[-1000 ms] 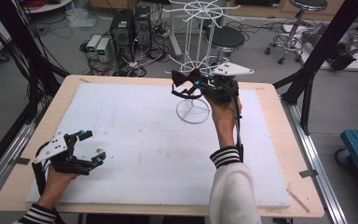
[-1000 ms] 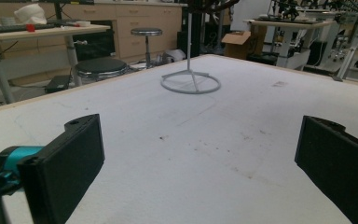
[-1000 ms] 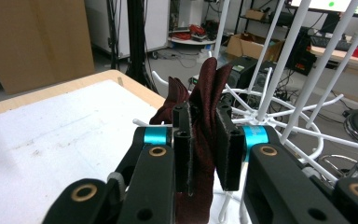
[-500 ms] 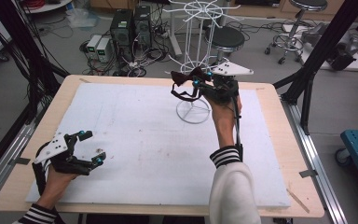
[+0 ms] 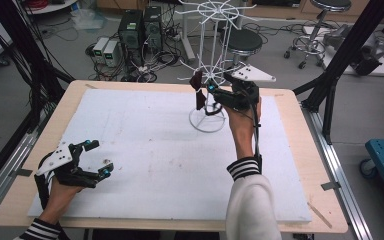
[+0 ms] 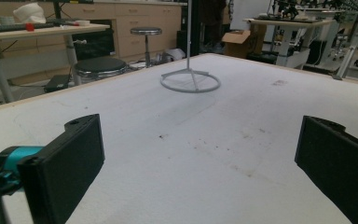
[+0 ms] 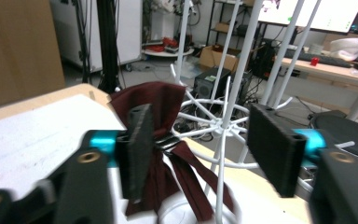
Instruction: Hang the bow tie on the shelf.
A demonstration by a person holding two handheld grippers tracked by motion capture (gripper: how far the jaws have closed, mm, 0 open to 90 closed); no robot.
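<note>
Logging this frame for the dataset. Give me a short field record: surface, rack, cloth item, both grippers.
surface: white mat on a wooden table
rack: white wire rack, upright at the mat's far right; ring base
bow: dark red bow hangs on a lower rack arm
right gripper: raised at the rack, jaws have just been opening; left pad close against the bow, right pad clear
left gripper: open, low over the mat's near left, holds nothing

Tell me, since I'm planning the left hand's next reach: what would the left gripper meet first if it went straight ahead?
The left gripper points across bare white mat; first in line, probably, is the wire stand's ring base.
</note>
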